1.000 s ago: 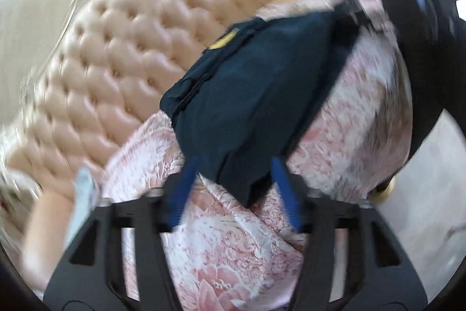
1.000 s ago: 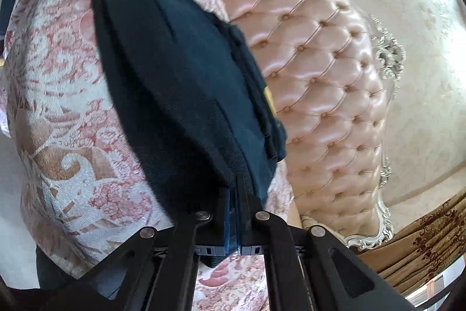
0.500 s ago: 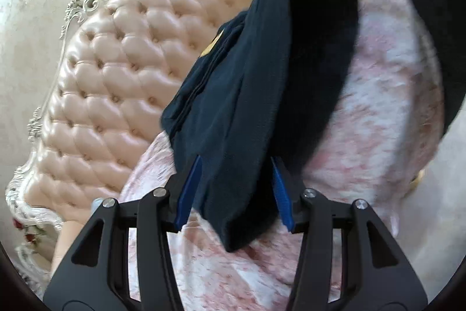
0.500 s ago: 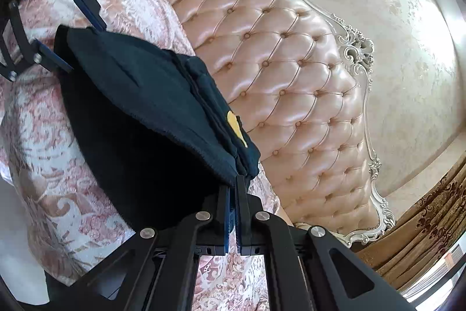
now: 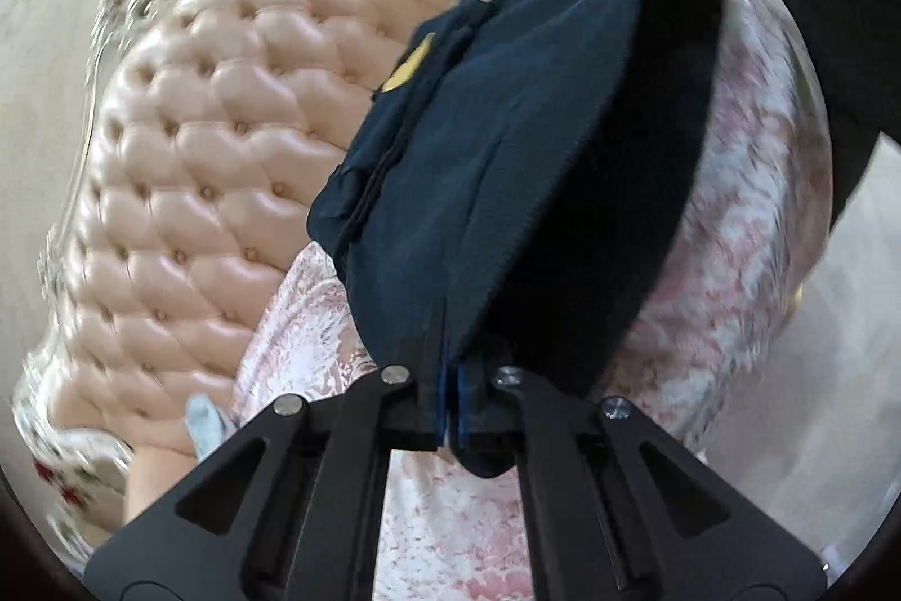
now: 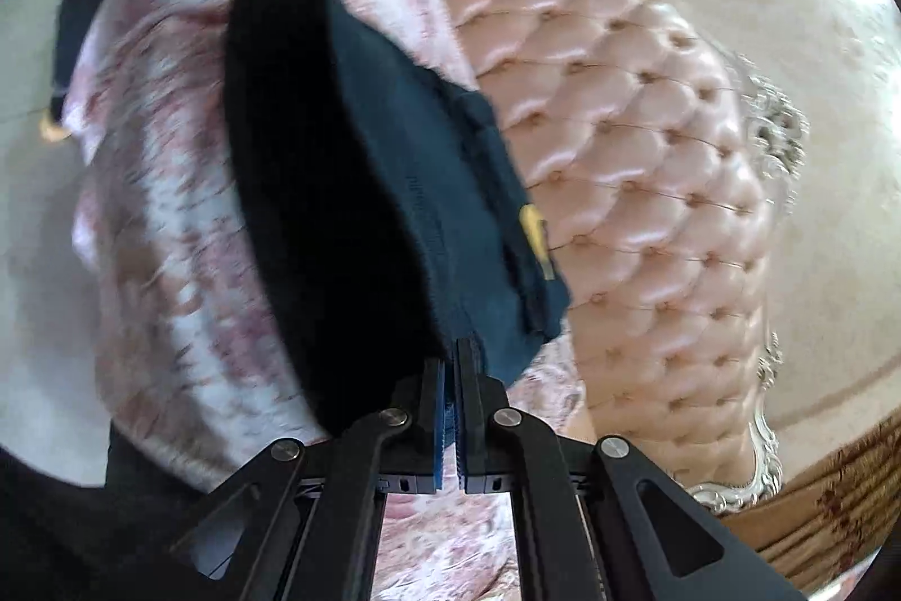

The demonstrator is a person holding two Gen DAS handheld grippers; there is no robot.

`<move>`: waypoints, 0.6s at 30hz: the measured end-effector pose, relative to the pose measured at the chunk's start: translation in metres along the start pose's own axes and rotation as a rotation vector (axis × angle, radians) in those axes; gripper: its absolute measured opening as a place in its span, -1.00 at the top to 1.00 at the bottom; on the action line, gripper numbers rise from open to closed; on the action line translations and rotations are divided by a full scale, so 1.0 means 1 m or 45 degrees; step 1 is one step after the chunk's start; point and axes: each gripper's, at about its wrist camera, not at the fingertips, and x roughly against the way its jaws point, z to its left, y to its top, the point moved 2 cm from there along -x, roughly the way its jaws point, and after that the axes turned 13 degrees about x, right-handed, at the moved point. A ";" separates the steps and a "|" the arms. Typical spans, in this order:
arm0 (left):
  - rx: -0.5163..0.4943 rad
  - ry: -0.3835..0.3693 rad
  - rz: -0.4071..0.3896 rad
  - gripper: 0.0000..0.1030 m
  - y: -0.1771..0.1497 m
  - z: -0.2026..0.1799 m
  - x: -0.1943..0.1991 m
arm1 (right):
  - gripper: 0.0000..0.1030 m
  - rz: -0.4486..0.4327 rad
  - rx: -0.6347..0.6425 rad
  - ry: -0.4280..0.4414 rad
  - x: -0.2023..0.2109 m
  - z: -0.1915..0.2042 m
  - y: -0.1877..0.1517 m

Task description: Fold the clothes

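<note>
— Cloth first: what is the dark navy folded garment like to handle?

— Soft and limp, by the look of it. It drapes across the middle of both wrist views, over the pink-and-white floral bedspread, with the tufted peach leather headboard to the left in the left view. It probably weighs little, yet several layers are stacked, so it may slide apart if only one layer is pinched.

— And the claws?

— The left gripper has its blue pads pressed together on the near corner of the garment, at lower centre. The right gripper is likewise clamped on the opposite corner, lower centre of its own view.

— Where is the best hold?

— At the hemmed corners, through all layers, as both do now. The yellow patch at the right edge marks a thicker seam side, likely firmer to grip.
</note>
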 end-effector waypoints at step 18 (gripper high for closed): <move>-0.500 -0.194 0.036 0.95 -0.021 -0.026 -0.007 | 0.97 0.038 0.148 0.345 -0.011 0.019 -0.012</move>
